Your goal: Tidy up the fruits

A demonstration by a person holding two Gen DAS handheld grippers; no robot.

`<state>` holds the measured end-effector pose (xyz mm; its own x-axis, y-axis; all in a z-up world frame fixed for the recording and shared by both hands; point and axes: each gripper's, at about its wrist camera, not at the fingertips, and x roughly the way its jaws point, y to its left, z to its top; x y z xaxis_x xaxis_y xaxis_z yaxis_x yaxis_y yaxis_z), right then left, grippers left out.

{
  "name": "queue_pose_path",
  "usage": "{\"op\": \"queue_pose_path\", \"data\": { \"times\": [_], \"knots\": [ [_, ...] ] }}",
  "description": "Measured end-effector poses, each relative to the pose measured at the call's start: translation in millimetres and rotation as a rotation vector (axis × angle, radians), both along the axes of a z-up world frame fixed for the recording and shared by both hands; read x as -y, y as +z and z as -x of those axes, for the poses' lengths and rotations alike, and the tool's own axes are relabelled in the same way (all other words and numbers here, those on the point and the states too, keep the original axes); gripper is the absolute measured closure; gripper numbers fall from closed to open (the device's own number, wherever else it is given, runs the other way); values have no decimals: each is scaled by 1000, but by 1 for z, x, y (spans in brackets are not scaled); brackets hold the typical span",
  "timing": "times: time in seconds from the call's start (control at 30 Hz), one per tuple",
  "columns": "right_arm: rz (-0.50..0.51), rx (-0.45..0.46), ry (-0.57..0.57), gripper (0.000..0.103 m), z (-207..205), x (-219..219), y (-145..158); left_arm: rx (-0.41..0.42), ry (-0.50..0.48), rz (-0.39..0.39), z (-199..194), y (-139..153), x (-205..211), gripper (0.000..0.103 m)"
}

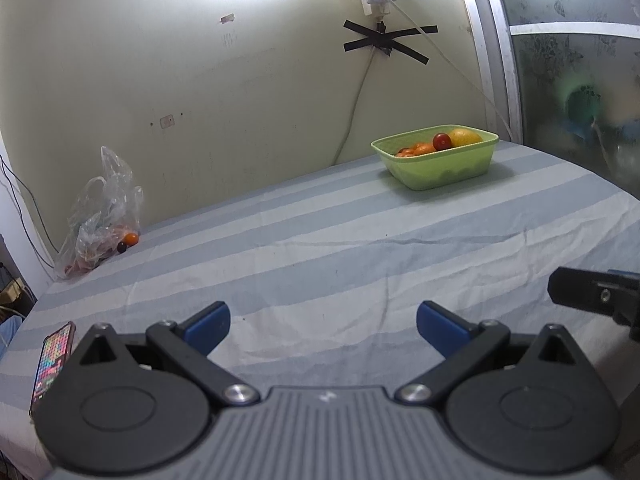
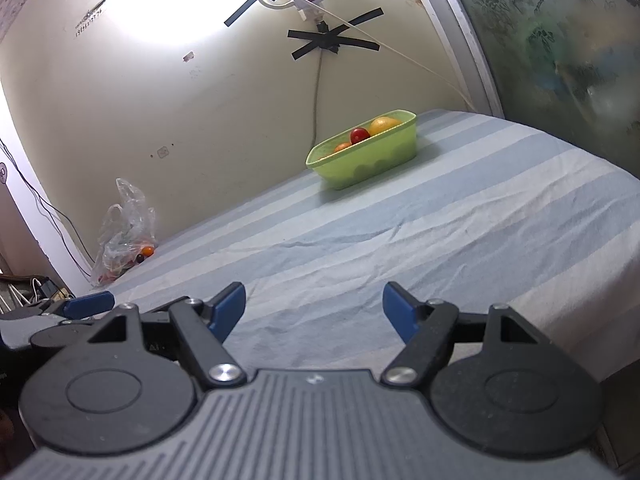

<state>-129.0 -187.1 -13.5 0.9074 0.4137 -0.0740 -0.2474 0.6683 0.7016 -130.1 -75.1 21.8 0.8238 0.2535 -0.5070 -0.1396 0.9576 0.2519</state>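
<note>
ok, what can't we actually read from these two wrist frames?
- Plastic bag, both views: crinkled film hides how much fruit is left; only a small orange fruit and a dark one show.
- Green basket: its wall hides the lower fruit.
- Phone, left view: screen too small to read.
- Behind the frosted glass: blurred.
</note>
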Motion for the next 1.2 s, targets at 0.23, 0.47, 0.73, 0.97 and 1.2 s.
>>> {"op": "queue_pose_path", "data": {
  "times": [0.23,0.47,0.73,0.97,1.2],
  "knots": [
    [-1,-2,-1,25,0,0,0,-20,4,0,-1,-5,-1,0],
    [0,-2,0,25,0,0,0,-46,9,4,-4,-12,-4,0],
    [0,-6,-1,25,-1,-1,-2,-68,9,7,-6,-16,-7,0],
    [-2,-9,-2,25,-1,-2,-3,-80,8,10,-8,-18,-7,0],
    [-2,-12,-4,24,-1,-2,-4,-94,-1,20,-13,-20,-9,0]
  ]
}}
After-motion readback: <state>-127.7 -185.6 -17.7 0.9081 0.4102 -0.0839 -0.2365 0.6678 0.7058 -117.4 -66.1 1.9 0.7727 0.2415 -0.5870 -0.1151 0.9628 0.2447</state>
